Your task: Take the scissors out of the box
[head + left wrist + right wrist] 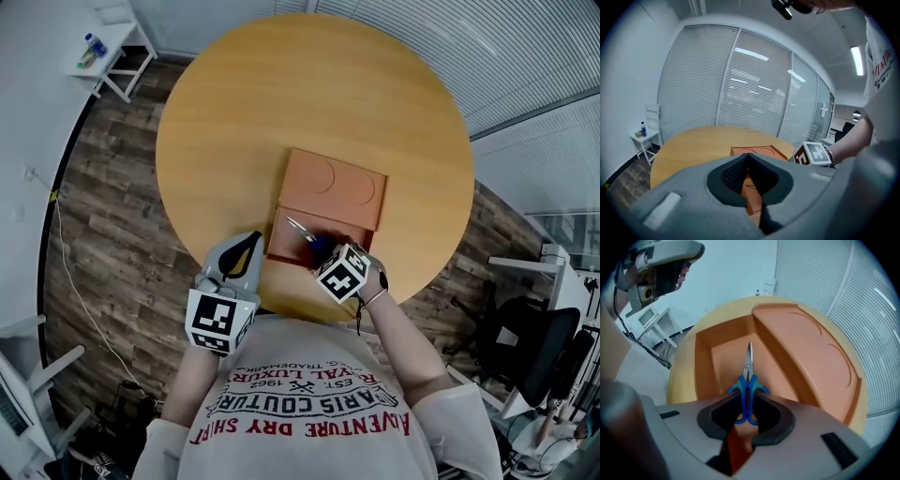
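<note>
An orange box lies near the front edge of the round wooden table (281,94), its lid (333,183) swung back flat and its tray (278,239) facing up. Blue-handled scissors (749,376) lie in the tray, blades pointing away from me. My right gripper (747,392) points steeply down into the tray, and its jaws close on the blue handles from both sides. In the head view it (323,248) sits over the tray's near end. My left gripper (246,242) hovers at the tray's left side, shut and holding nothing. In the left gripper view its tips (747,155) meet in front of the box (754,151).
A small white side table (103,47) with a bottle stands at the far left by the wall. A black office chair (525,337) is on the right. Blinds cover the glass wall (740,84) behind the table. The floor is wood planks.
</note>
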### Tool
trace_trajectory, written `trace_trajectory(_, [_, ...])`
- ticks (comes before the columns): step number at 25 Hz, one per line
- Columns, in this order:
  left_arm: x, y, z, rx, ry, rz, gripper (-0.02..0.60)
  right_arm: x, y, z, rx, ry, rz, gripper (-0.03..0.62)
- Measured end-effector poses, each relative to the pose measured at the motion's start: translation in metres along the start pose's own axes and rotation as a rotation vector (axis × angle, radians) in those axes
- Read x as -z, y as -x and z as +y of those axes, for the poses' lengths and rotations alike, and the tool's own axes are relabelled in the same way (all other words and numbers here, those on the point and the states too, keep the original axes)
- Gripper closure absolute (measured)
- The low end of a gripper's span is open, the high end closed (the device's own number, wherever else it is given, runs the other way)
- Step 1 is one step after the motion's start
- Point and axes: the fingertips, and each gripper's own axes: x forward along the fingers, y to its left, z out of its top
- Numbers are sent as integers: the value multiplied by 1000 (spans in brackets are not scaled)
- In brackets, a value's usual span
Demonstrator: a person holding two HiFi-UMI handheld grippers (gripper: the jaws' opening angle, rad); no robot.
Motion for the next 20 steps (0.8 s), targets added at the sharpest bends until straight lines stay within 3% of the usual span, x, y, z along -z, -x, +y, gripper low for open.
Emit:
trace_trajectory(13, [0,23,-10,-40,-3,-23,572,-14,55,6,27,-9,-168,503])
trace_trajectory(20, [-11,31,-24,-37,-29,-53,572,-33,108,2,51,-81,-349,503])
